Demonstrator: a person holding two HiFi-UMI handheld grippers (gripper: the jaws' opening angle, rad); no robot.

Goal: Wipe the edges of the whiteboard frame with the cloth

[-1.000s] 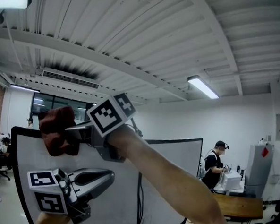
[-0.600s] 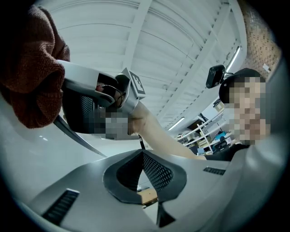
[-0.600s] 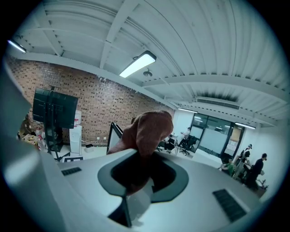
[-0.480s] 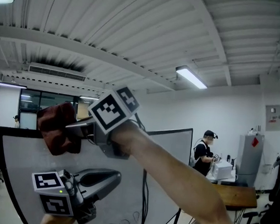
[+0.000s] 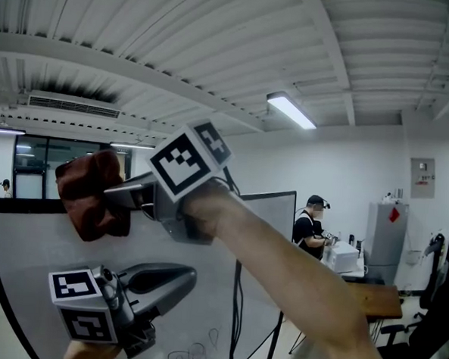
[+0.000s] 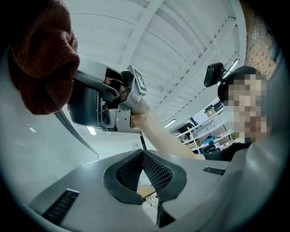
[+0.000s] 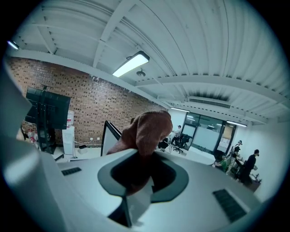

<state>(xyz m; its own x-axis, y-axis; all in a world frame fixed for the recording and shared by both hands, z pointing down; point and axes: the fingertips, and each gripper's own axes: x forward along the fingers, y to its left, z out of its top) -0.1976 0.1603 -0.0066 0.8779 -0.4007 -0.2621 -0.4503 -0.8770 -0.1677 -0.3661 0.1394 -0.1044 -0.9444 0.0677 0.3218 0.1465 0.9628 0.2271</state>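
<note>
Cloth [image 5: 89, 195]: dark red-brown, bunched into a wad. Looks soft, light and limp, so it should fold round a rail easily. It is held high at the left, level with the top edge of the whiteboard frame [image 5: 18, 199]; cannot confirm contact. Right gripper [image 5: 121, 195] is clamped on the wad's near side, the bulk sticking out past its tips. That hold seems sound, though rubbing may tug it loose. Left gripper [image 5: 174, 277] hangs below, jaws together on nothing.
</note>
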